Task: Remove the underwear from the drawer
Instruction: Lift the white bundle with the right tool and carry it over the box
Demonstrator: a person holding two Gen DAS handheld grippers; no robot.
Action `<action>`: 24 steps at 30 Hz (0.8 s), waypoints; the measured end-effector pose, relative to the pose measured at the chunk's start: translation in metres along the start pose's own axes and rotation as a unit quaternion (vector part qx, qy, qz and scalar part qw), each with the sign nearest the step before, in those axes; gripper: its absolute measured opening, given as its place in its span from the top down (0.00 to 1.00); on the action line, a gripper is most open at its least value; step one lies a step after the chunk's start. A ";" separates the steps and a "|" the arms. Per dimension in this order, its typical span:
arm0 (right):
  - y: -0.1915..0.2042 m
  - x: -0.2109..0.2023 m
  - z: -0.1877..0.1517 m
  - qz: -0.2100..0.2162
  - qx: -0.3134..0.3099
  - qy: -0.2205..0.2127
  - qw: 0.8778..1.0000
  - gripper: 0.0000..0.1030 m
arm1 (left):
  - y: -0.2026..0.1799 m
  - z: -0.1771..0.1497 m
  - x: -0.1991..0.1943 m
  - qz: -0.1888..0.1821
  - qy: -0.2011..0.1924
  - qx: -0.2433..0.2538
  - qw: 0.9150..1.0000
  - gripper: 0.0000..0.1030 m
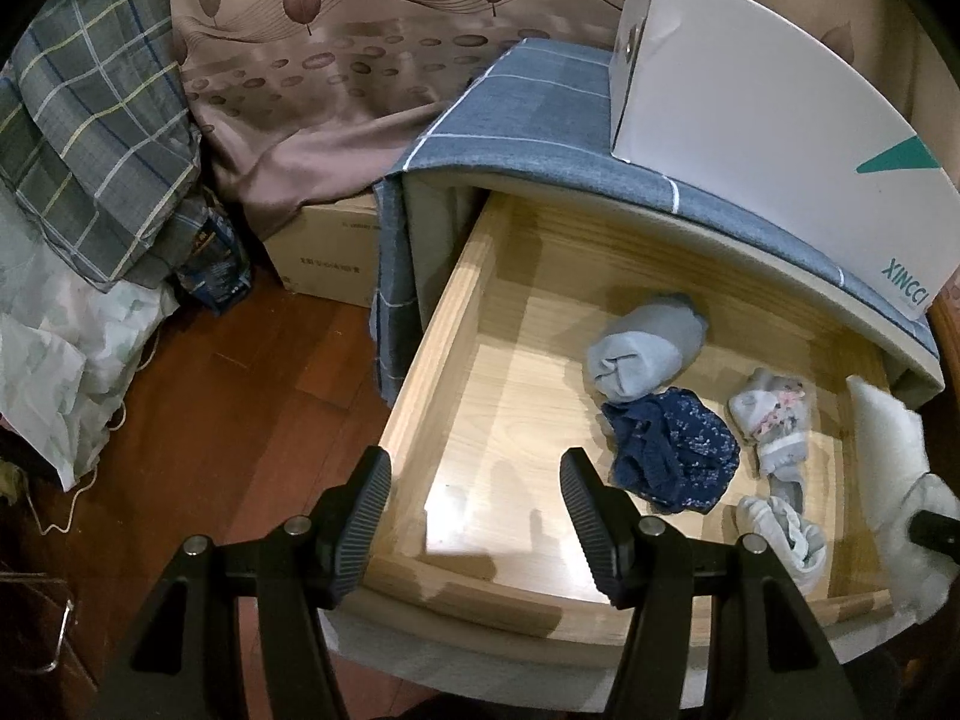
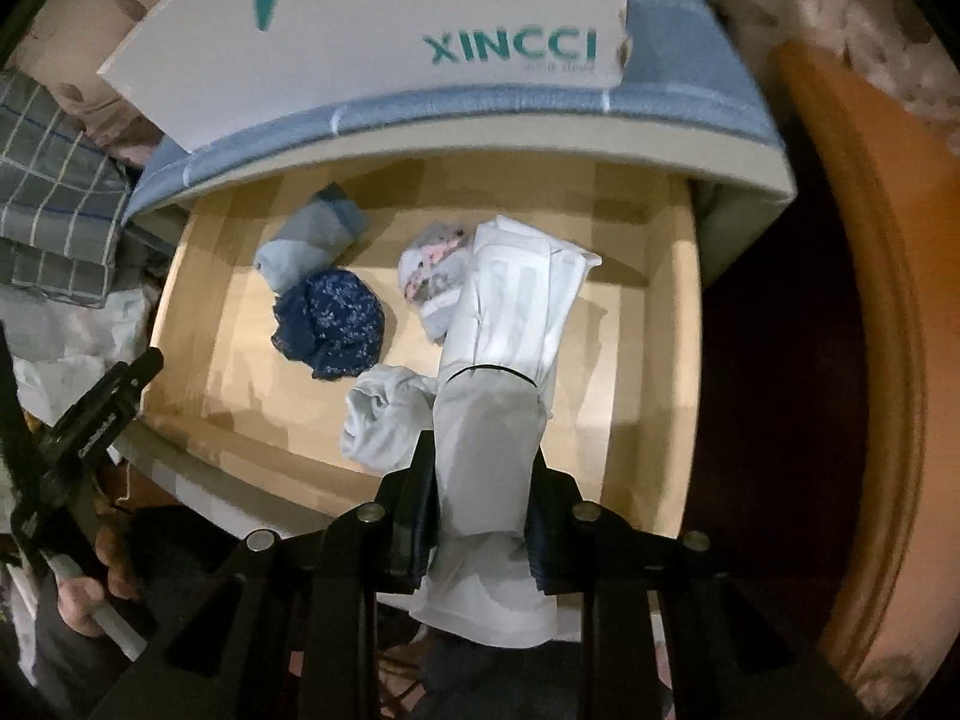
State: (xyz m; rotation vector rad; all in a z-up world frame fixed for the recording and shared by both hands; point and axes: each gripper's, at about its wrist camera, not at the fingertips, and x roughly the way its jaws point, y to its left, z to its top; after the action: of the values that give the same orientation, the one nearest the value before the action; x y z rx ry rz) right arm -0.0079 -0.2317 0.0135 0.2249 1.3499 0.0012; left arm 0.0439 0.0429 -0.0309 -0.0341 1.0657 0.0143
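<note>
White folded underwear [image 2: 486, 462], clamped in the right gripper [image 2: 480, 516] above the drawer [image 2: 198, 324] front, hides socks behind it, while the left gripper [image 1: 474, 516], jaws spread, hovers beside navy floral underwear [image 1: 672, 450] inside.

Your right gripper [image 2: 480, 516] has matt black plastic fingers with ribbed pads, pressed into soft, smooth white cloth, the folded underwear [image 2: 510, 348]. The drawer [image 1: 456, 324] is pale wood with a smooth, slightly glossy finish. In it you see a dark blue piece [image 1: 672, 450] of lacy, rough-looking fabric. The white box [image 1: 768, 138] looks like matt cardboard; the floor [image 1: 240, 396] is glossy reddish wood.
</note>
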 end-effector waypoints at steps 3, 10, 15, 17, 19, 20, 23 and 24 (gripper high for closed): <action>0.002 -0.011 -0.006 0.016 0.013 -0.021 1.000 0.78 | 0.001 0.000 0.001 -0.003 0.003 -0.005 1.000 0.42; 0.005 -0.047 -0.024 0.048 0.022 -0.055 0.997 0.78 | 0.004 0.001 0.001 0.002 0.000 0.000 1.000 0.42; 0.015 -0.086 -0.038 0.033 -0.002 -0.119 0.992 0.78 | 0.011 0.002 0.002 0.000 0.002 -0.015 1.000 0.42; 0.016 -0.098 -0.039 0.037 0.002 -0.132 0.991 0.78 | 0.012 0.001 0.003 0.000 0.004 -0.017 1.000 0.42; 0.017 -0.110 -0.036 0.035 -0.003 -0.145 0.989 0.78 | 0.012 0.001 0.003 0.001 0.005 -0.017 1.000 0.42; 0.018 -0.117 -0.032 0.034 -0.005 -0.153 0.988 0.78 | 0.012 0.001 0.002 0.001 0.003 -0.016 1.000 0.42; 0.022 -0.133 -0.017 0.030 -0.013 -0.171 0.985 0.78 | 0.012 0.002 0.003 -0.001 0.003 -0.014 1.000 0.42; 0.023 -0.139 -0.012 0.028 -0.016 -0.177 0.984 0.78 | 0.012 0.002 0.003 -0.001 0.002 -0.013 1.000 0.42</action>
State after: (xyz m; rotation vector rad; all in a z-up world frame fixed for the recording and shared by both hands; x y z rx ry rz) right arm -0.0470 -0.2255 0.1488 0.2240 0.9886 0.0280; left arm 0.0466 0.0547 -0.0330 -0.0595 1.0703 0.0258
